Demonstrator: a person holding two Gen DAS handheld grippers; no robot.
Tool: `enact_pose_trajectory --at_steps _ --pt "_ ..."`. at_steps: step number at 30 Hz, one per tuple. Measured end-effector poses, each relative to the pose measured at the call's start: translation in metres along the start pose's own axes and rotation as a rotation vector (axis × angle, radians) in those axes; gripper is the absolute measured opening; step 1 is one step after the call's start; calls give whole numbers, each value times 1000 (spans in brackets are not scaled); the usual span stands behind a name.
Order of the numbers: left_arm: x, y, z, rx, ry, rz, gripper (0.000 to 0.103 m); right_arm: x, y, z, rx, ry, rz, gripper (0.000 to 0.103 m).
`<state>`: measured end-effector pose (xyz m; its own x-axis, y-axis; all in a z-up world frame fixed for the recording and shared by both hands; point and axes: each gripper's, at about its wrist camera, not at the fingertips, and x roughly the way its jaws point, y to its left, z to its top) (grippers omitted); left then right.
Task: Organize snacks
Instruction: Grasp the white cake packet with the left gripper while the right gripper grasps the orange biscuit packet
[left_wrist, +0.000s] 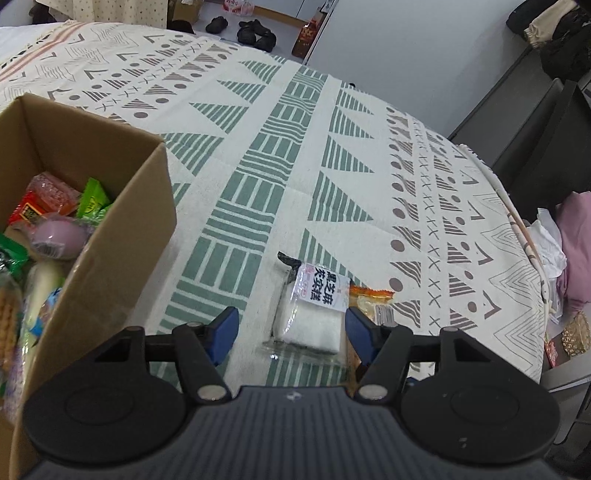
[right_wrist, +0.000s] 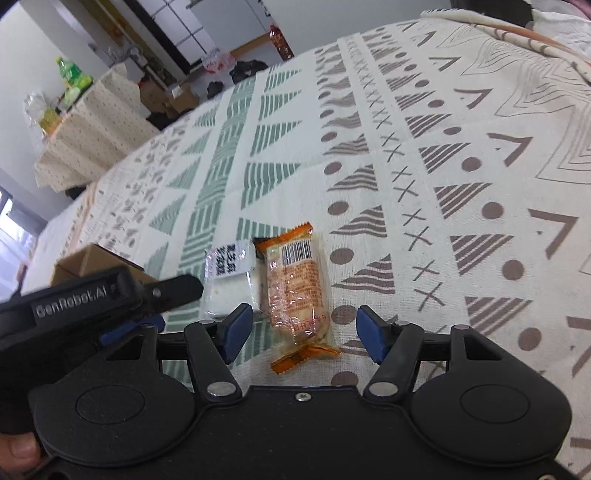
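Observation:
A clear-wrapped white cake snack (left_wrist: 314, 314) with a black-lettered label lies on the patterned tablecloth (left_wrist: 369, 147), between the open blue fingers of my left gripper (left_wrist: 291, 330). An orange-wrapped snack (left_wrist: 373, 302) lies just right of it. In the right wrist view the orange snack (right_wrist: 299, 291) lies between the open fingers of my right gripper (right_wrist: 304, 328), with the white snack (right_wrist: 231, 280) to its left. The left gripper (right_wrist: 92, 295) shows there at the left. A cardboard box (left_wrist: 122, 229) at the left holds several wrapped snacks.
The tablecloth (right_wrist: 443, 147) covers a rounded table whose edge drops off at the right. Beyond it are dark furniture (left_wrist: 535, 140), shoes (left_wrist: 255, 31) on the floor, a small covered table (right_wrist: 92, 129) with bottles, and pink cloth (left_wrist: 576, 240).

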<state>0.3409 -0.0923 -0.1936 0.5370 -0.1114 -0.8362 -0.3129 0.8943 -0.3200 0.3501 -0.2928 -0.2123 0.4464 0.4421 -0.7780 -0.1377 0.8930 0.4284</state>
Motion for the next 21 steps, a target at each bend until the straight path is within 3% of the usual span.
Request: enact_pose_trajectory --at_steps 4,12,21 --pt "12 -2 4 6 21 -7 63 16 3 1 -20 33 -16 62" --pt "34 -16 7 13 57 -19 63 22 -3 7 -31 7 -35 41" --pt "51 -31 3 50 84 53 64 18 -14 10 -1 -25 -69 40"
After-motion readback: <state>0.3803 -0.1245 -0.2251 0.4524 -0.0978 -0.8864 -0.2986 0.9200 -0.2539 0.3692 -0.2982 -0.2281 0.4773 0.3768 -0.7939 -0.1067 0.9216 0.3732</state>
